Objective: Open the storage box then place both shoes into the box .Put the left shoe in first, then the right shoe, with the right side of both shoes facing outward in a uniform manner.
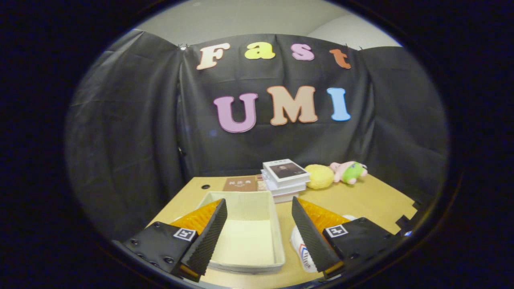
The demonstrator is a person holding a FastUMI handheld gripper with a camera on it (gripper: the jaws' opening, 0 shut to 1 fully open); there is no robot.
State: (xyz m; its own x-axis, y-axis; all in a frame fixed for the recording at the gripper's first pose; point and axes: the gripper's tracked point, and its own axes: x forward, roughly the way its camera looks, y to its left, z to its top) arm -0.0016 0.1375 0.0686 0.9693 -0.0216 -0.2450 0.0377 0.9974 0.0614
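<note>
- The gripper [259,206] is hovering above a light wooden tabletop [361,200] with its two fingers spread wide apart, released and grasping nothing.
- A pale cream rectangular plastic storage box [277,245] is sitting on the tabletop in the gap between the fingers; it is showing no lid, and its smooth inner floor is lying bare.
- A white shoe with red and blue markings [302,252] is lying on the tabletop just beside the box's right wall, mostly hidden behind the right finger, so its facing cannot be told.
- Beyond the box, a stack of white books with a dark portrait cover on top [286,178] is resting near the back of the table.
- A brown flat book [240,184] is lying just left of that stack, close behind the box's far rim.
- A round yellow plush toy [319,176] is sitting right of the stack, and a pink and green plush toy [349,171] is lying just beside it.
- A small dark round hole [205,186] is showing in the tabletop near the back left corner.
</note>
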